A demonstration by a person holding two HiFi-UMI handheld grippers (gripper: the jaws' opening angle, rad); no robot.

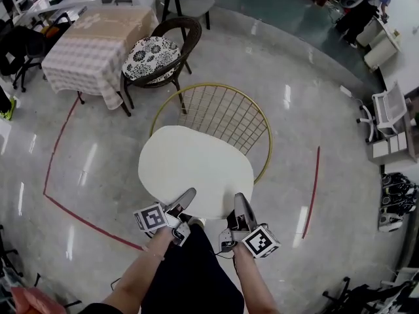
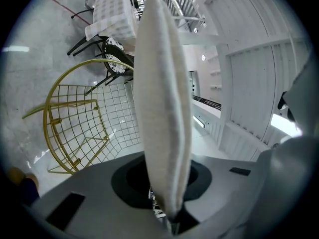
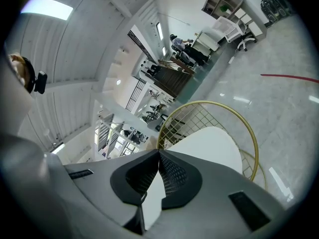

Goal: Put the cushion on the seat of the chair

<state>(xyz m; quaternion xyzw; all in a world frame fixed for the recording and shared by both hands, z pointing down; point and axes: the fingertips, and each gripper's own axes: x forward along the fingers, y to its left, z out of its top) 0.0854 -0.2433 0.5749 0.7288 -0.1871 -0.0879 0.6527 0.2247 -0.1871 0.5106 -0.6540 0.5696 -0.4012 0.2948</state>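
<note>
- Two bare forearms, the left [image 1: 139,272] and the right [image 1: 257,285], reach forward side by side from the bottom of the head view. Each ends in a hand-held tong pointing nearly level.
- The left gripper [image 1: 185,200], marker cube turned outward, has its jaws narrowed onto the near rim of a flat white cushion [image 1: 196,170]. Its own view shows the pad edge-on, pinched between the jaws.
- The right gripper [image 1: 241,205] grips the same near rim just beside the left. Its dark ribbed pads are closed on a white corner of the fabric.
- The white cushion lies spread over the seat of a round gold wire chair [image 1: 226,113], hiding the seat from above. The left gripper view shows a gap between pad and wire, so it hangs clear of the seat.
- Count: two grippers, two forearms, one white cushion, one gold wire chair.
- Behind it stands one dark wicker chair [image 1: 185,28], its seat filled by one black-and-white patterned cushion [image 1: 149,56].
- Beside that is one table under a pale checked cloth [image 1: 88,48].
- A red line [image 1: 57,142] runs across the glossy grey floor.
</note>
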